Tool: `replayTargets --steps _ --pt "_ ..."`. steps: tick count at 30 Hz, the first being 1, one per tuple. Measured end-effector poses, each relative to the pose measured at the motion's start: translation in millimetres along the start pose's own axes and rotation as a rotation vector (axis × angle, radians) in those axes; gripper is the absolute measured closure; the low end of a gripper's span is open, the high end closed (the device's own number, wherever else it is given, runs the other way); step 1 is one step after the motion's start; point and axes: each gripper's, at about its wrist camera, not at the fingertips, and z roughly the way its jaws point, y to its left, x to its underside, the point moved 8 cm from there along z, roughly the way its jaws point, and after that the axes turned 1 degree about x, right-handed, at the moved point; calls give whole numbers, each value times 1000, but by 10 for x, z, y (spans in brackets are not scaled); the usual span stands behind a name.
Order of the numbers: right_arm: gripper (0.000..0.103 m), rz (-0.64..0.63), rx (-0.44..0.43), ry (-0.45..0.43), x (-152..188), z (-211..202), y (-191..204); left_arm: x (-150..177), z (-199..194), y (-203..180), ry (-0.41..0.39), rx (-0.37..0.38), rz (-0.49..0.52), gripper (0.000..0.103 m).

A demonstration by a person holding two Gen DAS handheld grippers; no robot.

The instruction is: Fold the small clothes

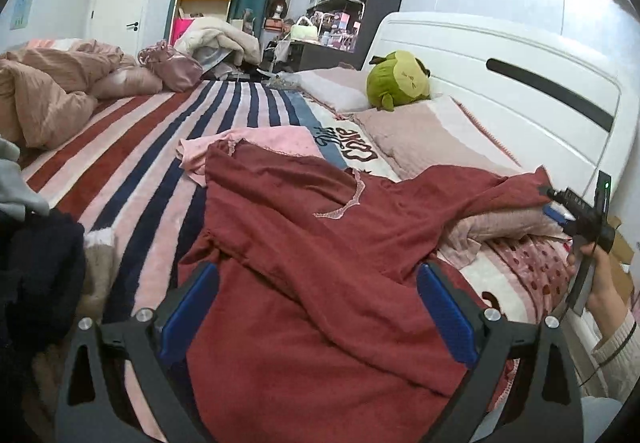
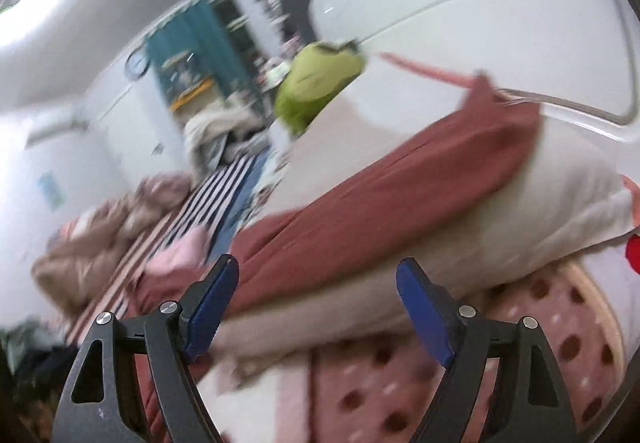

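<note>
While blur smears my right view, both claws [image 1: 318, 307] [image 2: 318, 307] gape empty over the red garment [image 1: 304, 243] on the striped bed [image 1: 160, 147].

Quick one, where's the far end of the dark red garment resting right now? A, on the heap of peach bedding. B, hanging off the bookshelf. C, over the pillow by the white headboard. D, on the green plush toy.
C: the dark red garment stretches across the striped bedcover and its far end lies over the pillow beside the white headboard.
</note>
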Motion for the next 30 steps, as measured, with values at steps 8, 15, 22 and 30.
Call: replayTargets --steps 8,15,22,30 --pt "22 -43 1 -108 -269 394 1 -9 197 -8 31 -50 -1 6" --pt "98 -41 10 -57 -329 684 21 6 282 -57 51 -64 7 6" --pt "100 -51 -50 -77 -408 539 181 10 241 -58 45 -61 2 6" --pt "101 -167 -248 -98 -481 224 1255 -6 -79 122 -19 -34 -42 6"
